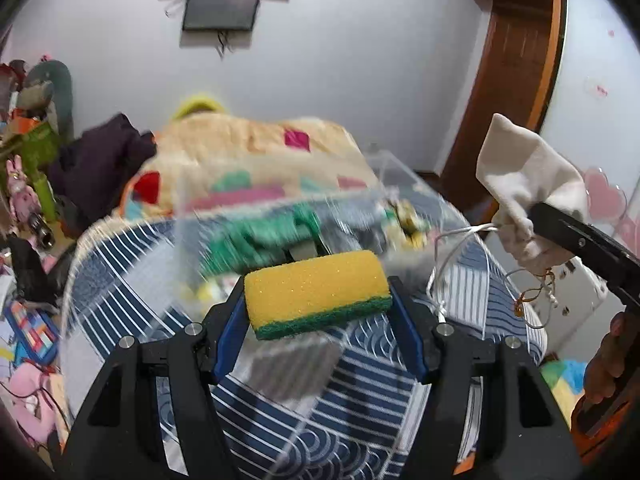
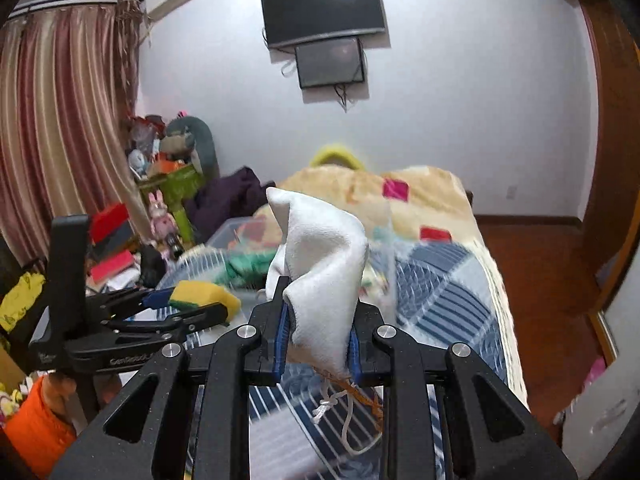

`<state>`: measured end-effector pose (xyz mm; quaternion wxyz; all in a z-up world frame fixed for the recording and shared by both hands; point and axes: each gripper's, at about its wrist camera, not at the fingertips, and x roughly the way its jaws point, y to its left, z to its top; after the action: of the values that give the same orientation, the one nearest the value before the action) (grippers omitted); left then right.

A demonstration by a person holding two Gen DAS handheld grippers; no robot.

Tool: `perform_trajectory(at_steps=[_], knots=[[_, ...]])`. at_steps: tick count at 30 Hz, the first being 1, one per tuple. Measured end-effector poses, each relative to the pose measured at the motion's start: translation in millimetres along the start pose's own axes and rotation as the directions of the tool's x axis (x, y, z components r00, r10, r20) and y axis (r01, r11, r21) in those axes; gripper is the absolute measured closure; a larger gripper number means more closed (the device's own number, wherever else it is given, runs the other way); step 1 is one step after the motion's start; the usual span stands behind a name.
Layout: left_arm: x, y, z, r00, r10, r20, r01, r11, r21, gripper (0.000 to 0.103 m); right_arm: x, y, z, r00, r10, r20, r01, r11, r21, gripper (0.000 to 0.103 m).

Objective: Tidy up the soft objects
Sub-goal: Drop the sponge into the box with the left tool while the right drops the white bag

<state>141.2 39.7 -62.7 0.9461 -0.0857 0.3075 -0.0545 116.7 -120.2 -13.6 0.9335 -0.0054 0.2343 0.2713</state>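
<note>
While both loads hang above the bed (image 1: 360, 380), the left gripper (image 1: 318, 304) pinches a sponge (image 1: 318, 294) and the right gripper (image 2: 320, 336) a cloth pouch (image 2: 324, 272); dangling drawstrings (image 2: 332, 408) could snag the clear bin (image 1: 384, 176).

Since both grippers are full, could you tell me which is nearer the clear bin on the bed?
Left, I'd judge: the left gripper hovers at the clear bin; the right gripper sits off to its right.
</note>
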Motion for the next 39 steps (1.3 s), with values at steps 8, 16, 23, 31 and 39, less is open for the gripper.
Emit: perform_trajectory(at_steps=[8, 16, 23, 31, 39], knots=[[2.0, 23.0, 24.8, 0.998, 0.042, 0.035, -0.041, 0.999, -0.021, 0.038, 30.5, 22.5, 23.1, 0.999, 0.023, 0.031, -0.023, 1.0, -0.015, 0.082], [38.7, 31.6, 26.6, 0.998, 0.057, -0.035, -0.057, 0.998, -0.007, 0.038, 88.6, 30.1, 14.2, 0.995, 0.015, -0.097, -0.017, 1.0, -0.025, 0.082], [68.3, 32.2, 22.8, 0.993, 0.063, -0.098, -0.062, 0.998, 0.009, 0.038, 119.5, 22.0, 2.3, 0.977, 0.023, -0.213, -0.026, 1.0, -0.008, 0.082], [65.4, 29.3, 19.9, 0.992, 0.072, -0.104, -0.07, 0.997, 0.025, 0.027, 111.1, 15.2, -0.6, 0.964, 0.036, -0.263, -0.038, 0.999, -0.002, 0.058], [14.4, 23.9, 27.0, 0.999, 0.053, 0.002, -0.053, 0.998, 0.015, 0.027, 60.9, 23.6, 17.5, 0.988, 0.025, -0.155, -0.035, 0.997, -0.062, 0.053]])
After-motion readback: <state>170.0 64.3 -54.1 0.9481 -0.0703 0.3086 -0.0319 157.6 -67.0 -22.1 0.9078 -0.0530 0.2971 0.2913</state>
